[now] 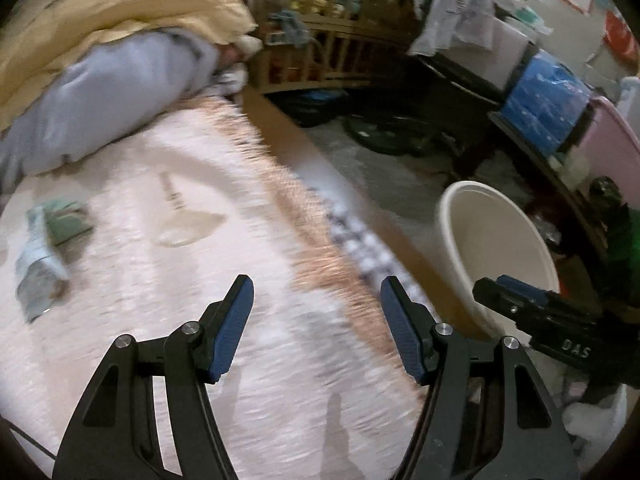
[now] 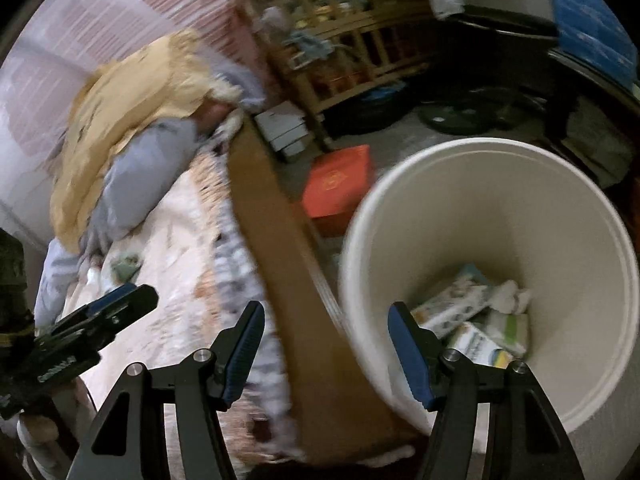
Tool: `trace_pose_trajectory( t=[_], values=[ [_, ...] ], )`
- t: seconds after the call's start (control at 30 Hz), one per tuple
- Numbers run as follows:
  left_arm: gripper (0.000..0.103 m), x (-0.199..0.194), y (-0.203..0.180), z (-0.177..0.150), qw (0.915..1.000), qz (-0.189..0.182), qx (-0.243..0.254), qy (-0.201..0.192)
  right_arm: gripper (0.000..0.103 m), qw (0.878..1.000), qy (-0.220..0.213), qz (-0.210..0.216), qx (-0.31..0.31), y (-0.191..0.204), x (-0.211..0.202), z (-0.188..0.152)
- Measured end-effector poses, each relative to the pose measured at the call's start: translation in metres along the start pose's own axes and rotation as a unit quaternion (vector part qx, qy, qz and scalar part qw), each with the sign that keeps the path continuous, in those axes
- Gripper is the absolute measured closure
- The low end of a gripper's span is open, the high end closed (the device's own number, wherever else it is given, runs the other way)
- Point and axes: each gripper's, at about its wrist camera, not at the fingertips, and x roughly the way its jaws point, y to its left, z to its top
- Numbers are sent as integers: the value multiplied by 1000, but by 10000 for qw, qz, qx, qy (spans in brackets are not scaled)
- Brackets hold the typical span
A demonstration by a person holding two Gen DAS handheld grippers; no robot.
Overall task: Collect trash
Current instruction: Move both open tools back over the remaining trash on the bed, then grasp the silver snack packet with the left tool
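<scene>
Now both of my grippers have nothing in them. My left gripper (image 1: 316, 328) has its jaws apart, with only the bed cover between them. My right gripper (image 2: 326, 348) is opening its jaws a little more, and nothing sits between them either; it hangs over the wooden bed edge (image 2: 280, 240), with the white bin (image 2: 560, 360) just off to its right.

Some trash is already down in the bin: a few crumpled packets (image 2: 472, 320) lie at the bottom.

What I care about next is the trash left on the bed (image 1: 180, 320). A green and pale wrapper (image 1: 48, 248) lies far off to the left of my left gripper and a bit ahead of it. Its long side seems to run away from me, up toward the grey pillow (image 1: 112, 92), though the blur makes this hard to tell. From my right gripper the same green bit (image 2: 126, 264) is also off to the left, past my left gripper (image 2: 120, 308).

So I think my left gripper is the nearer one. It should swing left and then close across the wrapper's short side. My right gripper is better placed for the bin.
</scene>
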Motion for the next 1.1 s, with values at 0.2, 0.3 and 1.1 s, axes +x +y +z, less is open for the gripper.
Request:
trace_pose_trajectory(
  t=[0.2, 0.3, 1.1],
  values=[
    [38, -14, 52, -13, 9986, 437, -275, -69, 37, 9980, 250, 265, -523, 56, 21, -6],
    [38, -15, 83, -14, 9969, 565, -545, -59, 36, 9956, 354, 381, -776, 85, 33, -10],
    [38, 4, 380, -9, 9683, 1023, -2269, 195, 34, 9711, 1028, 840, -1983, 221, 116, -17]
  ],
)
